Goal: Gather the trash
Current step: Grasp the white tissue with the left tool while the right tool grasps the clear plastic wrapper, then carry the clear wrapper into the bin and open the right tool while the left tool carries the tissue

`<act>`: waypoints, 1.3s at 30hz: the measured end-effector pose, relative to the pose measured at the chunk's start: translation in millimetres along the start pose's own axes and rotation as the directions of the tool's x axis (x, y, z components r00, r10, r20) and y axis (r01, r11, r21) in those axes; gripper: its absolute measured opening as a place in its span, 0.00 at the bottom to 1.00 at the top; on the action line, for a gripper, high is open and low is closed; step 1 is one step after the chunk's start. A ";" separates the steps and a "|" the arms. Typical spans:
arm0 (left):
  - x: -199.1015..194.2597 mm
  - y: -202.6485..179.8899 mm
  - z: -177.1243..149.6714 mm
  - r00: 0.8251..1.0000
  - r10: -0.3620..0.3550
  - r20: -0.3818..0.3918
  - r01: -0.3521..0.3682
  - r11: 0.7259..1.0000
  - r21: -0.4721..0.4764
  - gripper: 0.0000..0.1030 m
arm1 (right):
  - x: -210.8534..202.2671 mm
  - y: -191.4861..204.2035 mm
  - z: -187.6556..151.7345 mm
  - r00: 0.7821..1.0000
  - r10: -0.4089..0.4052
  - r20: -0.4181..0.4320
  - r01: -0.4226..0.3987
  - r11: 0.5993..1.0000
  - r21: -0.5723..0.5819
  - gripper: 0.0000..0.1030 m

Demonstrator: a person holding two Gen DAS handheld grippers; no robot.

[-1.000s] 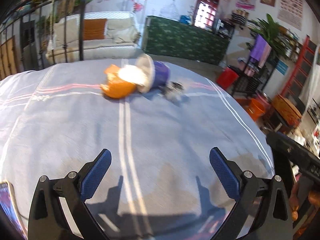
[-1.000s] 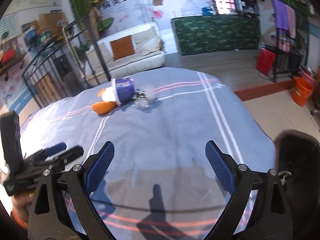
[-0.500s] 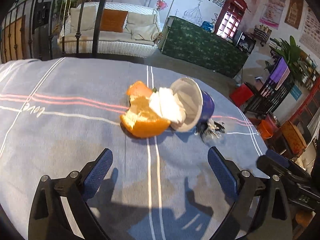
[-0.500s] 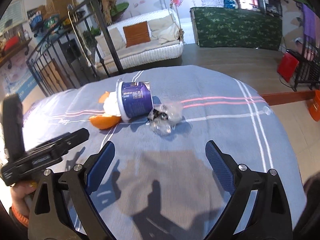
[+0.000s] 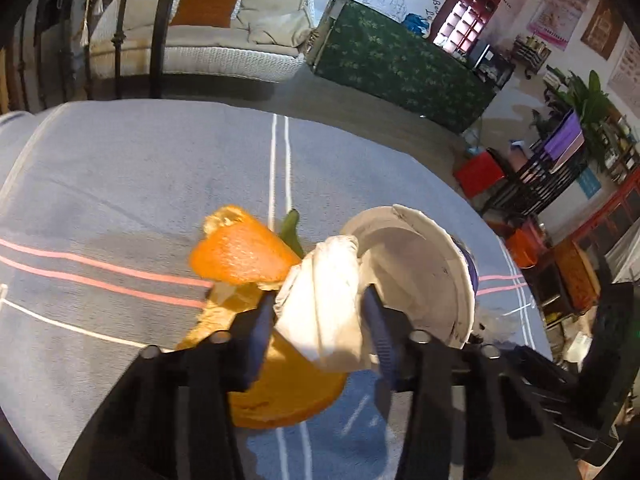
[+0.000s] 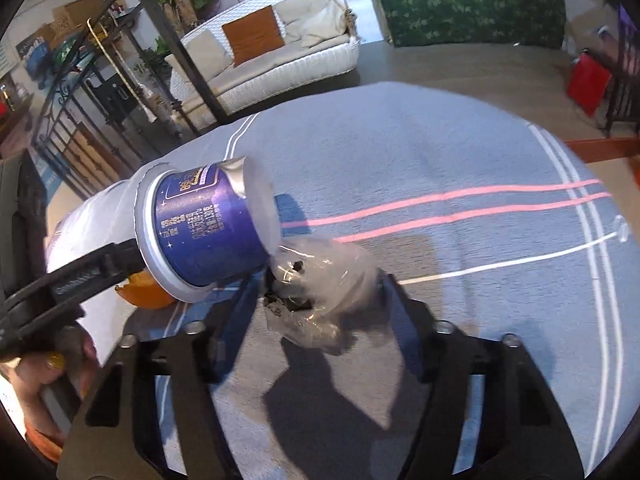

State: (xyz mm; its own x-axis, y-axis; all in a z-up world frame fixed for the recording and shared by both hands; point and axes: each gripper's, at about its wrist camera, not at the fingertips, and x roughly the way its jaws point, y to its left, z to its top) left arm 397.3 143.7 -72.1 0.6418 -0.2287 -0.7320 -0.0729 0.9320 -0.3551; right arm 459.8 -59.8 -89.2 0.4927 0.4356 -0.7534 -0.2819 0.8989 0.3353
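Left wrist: tongs (image 5: pixel 320 320) pinching tissue (image 5: pixel 324 312)

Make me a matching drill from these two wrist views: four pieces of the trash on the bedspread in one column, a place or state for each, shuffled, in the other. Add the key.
Things:
1. white tissue
2. clear plastic wrapper
3. purple cup
4. orange peel

Places or states:
A. lying on its side, open mouth turned toward the left hand-held gripper
B. between the fingers of the right hand-held gripper
C. between the fingers of the left hand-held gripper
D. on the bedspread left of the tissue, not gripped

Pairs: 1-C, 2-B, 3-A, 4-D
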 end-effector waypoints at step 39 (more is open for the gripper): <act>-141.8 -56.8 -125.9 0.974 -0.106 0.202 0.108 0.994 0.002 0.11 | -189.8 -2.6 -144.0 0.977 -0.063 0.204 0.062 0.998 0.014 0.46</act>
State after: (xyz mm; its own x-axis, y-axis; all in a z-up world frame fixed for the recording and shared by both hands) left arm 214.4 87.8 -21.4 0.7868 -0.2645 -0.5576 -0.0016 0.9026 -0.4305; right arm 248.4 -151.5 -28.5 0.6673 0.3784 -0.6416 -0.2394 0.9246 0.2963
